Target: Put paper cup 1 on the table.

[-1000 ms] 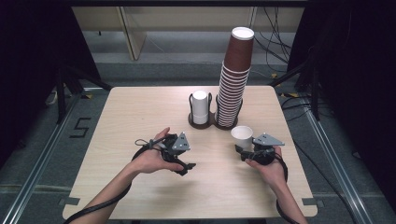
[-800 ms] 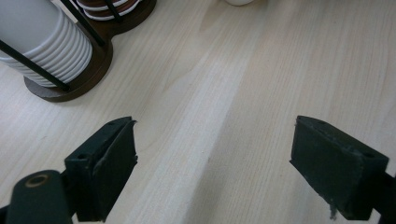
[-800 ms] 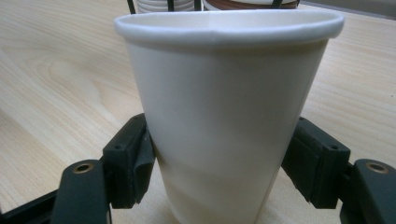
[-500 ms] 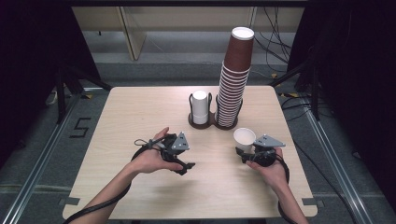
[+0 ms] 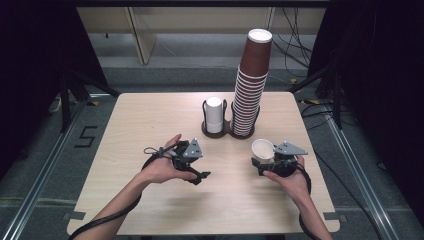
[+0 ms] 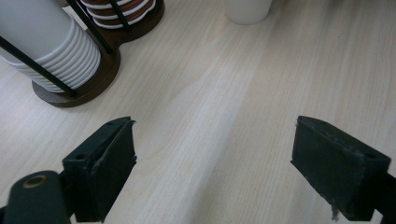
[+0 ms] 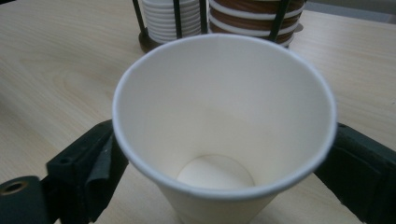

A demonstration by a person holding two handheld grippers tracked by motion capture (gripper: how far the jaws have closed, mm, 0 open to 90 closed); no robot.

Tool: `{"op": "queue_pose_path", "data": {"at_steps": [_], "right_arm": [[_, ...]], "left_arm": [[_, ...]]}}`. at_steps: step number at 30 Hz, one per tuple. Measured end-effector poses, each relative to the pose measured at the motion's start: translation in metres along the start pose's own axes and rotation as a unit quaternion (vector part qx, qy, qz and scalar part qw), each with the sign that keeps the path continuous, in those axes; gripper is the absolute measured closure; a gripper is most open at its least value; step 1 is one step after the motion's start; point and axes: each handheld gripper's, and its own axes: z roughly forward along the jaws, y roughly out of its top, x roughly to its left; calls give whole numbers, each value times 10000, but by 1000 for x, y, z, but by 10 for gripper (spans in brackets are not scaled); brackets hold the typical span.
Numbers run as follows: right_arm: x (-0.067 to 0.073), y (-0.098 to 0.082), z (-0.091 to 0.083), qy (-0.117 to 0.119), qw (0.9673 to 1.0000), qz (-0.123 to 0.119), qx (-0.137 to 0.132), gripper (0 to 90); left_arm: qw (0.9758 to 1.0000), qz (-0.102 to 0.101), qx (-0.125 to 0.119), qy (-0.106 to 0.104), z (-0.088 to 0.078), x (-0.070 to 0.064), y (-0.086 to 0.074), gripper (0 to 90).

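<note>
Right gripper (image 5: 263,161), seen from the high view near the counter's (image 5: 125,125) right edge, has a white paper cup (image 5: 262,149) between jaws that have just been opening; the left gripper (image 5: 199,170) hangs spread and empty over the pale wood-grain middle. Behind stand a wire-and-wood holder (image 5: 220,131), a short white stack (image 5: 214,114) and a tall ribbed brown stack (image 5: 250,85). In the left gripper view, matte black blocky jaws stand wide apart over bare laminate. In the right gripper view, the cup's (image 7: 224,135) smooth tapered wall with rolled rim sits upright between the jaws, pads beside it.
</note>
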Motion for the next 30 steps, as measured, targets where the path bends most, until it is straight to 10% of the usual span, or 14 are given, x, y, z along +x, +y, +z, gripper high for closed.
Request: {"op": "queue_pose_path", "data": {"at_steps": [10,30], "right_arm": [[0,13,-11,-11,9997,218,-67,5],[-4,69,-15,-126,9975,-165,-678,6]], "left_arm": [[9995,-145,-275,28,1,7,12,114],[9931,-349,-1017,463,-12,28,63,125]]}}
